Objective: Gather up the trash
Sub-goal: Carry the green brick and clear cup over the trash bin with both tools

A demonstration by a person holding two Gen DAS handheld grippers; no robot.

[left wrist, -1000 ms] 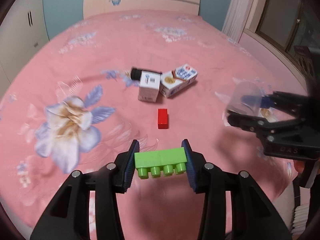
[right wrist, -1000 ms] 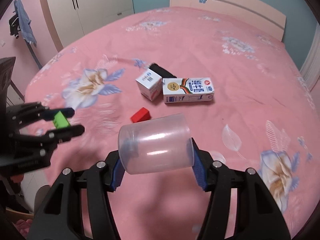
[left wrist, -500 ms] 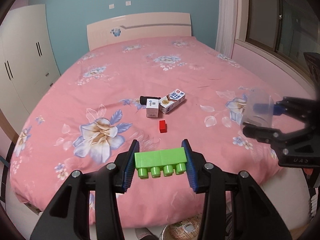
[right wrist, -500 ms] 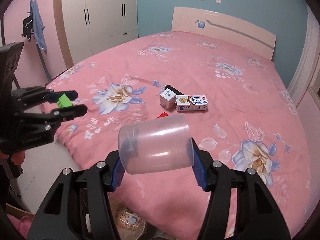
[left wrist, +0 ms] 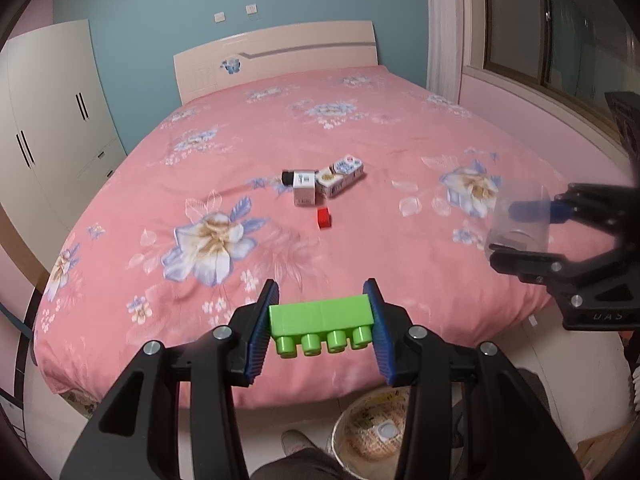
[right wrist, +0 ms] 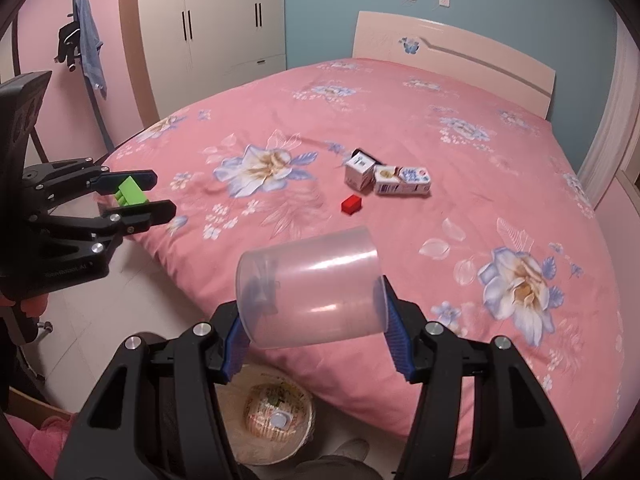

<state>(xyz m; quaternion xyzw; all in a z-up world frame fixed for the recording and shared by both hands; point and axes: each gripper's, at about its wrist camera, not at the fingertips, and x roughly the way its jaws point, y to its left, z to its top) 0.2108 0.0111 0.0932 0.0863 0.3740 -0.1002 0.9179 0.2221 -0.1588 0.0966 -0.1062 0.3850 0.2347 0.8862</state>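
Note:
My left gripper point(left wrist: 322, 330) is shut on a green toy brick point(left wrist: 322, 322), held above the foot edge of the pink bed; it also shows in the right wrist view point(right wrist: 130, 196). My right gripper point(right wrist: 312, 324) is shut on a clear plastic cup point(right wrist: 310, 286) lying sideways; it shows at the right in the left wrist view point(left wrist: 520, 228). A trash bin point(right wrist: 276, 416) with wrappers inside stands on the floor below both grippers point(left wrist: 370, 426). On the bed lie a red block point(left wrist: 324, 217), a small white box point(left wrist: 304, 189), a milk carton point(left wrist: 340, 176) and a black object point(left wrist: 287, 177).
The pink floral bed point(left wrist: 360, 128) fills the middle, with its headboard point(left wrist: 276, 56) at the far wall. White wardrobes point(right wrist: 216, 20) stand left. A window point(left wrist: 560, 24) is on the right. A shoe point(left wrist: 294, 440) shows on the floor by the bin.
Both grippers have pulled back and up from the bed to its foot edge, each still holding its item. The trash bin on the floor has come into view below them.

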